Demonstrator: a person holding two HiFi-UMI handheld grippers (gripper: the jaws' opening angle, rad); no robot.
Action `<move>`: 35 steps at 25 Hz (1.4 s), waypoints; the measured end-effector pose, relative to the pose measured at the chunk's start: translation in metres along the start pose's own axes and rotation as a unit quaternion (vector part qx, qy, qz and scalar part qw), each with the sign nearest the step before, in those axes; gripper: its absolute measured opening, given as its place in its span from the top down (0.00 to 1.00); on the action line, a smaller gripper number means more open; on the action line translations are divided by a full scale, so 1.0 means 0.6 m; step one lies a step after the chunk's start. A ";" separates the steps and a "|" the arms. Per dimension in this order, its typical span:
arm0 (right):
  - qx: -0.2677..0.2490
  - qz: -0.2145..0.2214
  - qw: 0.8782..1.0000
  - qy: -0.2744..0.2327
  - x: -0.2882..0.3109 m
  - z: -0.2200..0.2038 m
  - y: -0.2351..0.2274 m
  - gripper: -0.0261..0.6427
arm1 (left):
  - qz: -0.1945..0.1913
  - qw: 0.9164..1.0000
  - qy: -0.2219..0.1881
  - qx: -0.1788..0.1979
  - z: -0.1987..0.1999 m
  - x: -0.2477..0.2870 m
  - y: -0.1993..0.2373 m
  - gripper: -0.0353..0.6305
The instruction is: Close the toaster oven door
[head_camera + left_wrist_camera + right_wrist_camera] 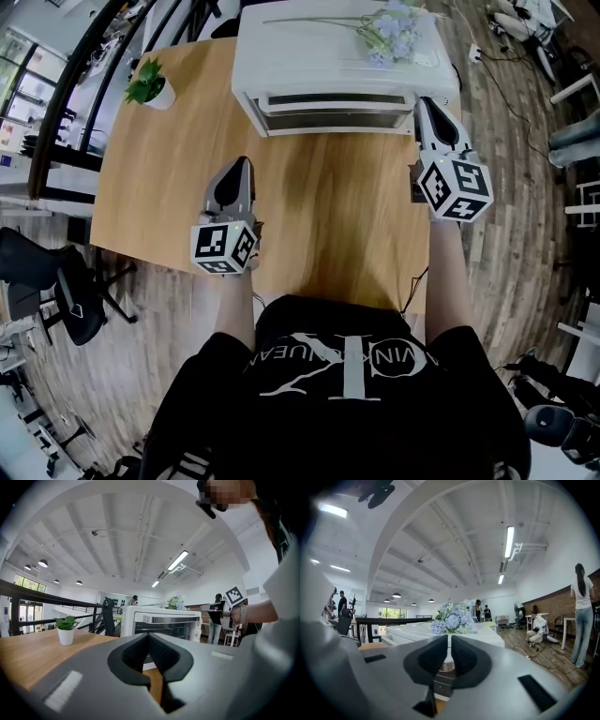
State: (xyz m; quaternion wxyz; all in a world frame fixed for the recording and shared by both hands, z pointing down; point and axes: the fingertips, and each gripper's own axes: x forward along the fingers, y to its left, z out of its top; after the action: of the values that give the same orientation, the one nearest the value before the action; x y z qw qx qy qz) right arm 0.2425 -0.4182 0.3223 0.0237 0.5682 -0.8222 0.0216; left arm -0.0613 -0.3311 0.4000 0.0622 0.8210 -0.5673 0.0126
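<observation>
1. A light-brown wooden table (pixel 319 206) fills the middle of the head view. Its 6 o'clock edge is covered by the person's black shirt.
2. A white box-shaped toaster oven (pixel 319 56) is set at the table's 12 o'clock edge, with its front turned toward the person. In the left gripper view its glass door (pixel 161 627) is seen upright under a metal handle bar (pixel 168 619). The door is therefore judged shut, or very nearly so; whether it is fully seated cannot be made out.
3. The grey right gripper (pixel 428 108), with its marker cube, is held at 2 o'clock, just beside the oven's right front corner, probably placed for a push on the door. Its jaws are pressed together with nothing between them. Whether it touches the oven cannot be told.
4. The grey left gripper (pixel 240 171) is held above the bare table at 9 o'clock, well apart from the oven and seemingly kept out of the way. Its jaws are likewise clenched on nothing.
5. A spray of pale-blue flowers (pixel 389 33) is laid on the oven's top at 1 o'clock. In the right gripper view most of the oven is hidden behind it.
6. A small green plant in a white pot (pixel 150 84) is placed at the 10 o'clock corner, clear of the work.
</observation>
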 end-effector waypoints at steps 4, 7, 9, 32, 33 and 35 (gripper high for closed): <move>0.003 0.006 1.000 -0.004 -0.021 0.006 -0.001 0.92 | -0.005 1.000 -0.006 0.004 0.007 -0.005 -0.011 0.93; -0.001 0.009 1.000 -0.004 -0.035 0.005 0.001 0.92 | -0.008 1.000 -0.010 0.006 0.013 -0.005 -0.016 0.93; -0.002 0.011 1.000 -0.003 -0.045 0.003 0.004 0.93 | -0.010 1.000 -0.013 0.007 0.018 -0.006 -0.019 0.93; -0.007 0.023 1.000 0.016 -0.141 -0.047 0.036 0.93 | -0.003 0.999 -0.033 0.007 0.028 -0.055 -0.033 0.93; -0.007 0.024 1.000 0.017 -0.144 -0.050 0.038 0.93 | -0.002 0.999 -0.033 0.007 0.027 -0.059 -0.033 0.93; -0.006 0.024 1.000 0.019 -0.151 -0.056 0.041 0.93 | 0.000 0.999 -0.034 0.005 0.025 -0.065 -0.033 0.93</move>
State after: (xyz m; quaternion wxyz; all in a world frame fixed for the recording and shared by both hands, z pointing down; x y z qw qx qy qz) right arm 0.2522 -0.3231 0.3497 0.0420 0.5478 -0.8351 0.0279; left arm -0.0574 -0.2898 0.3797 0.0383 0.8211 -0.5694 -0.0125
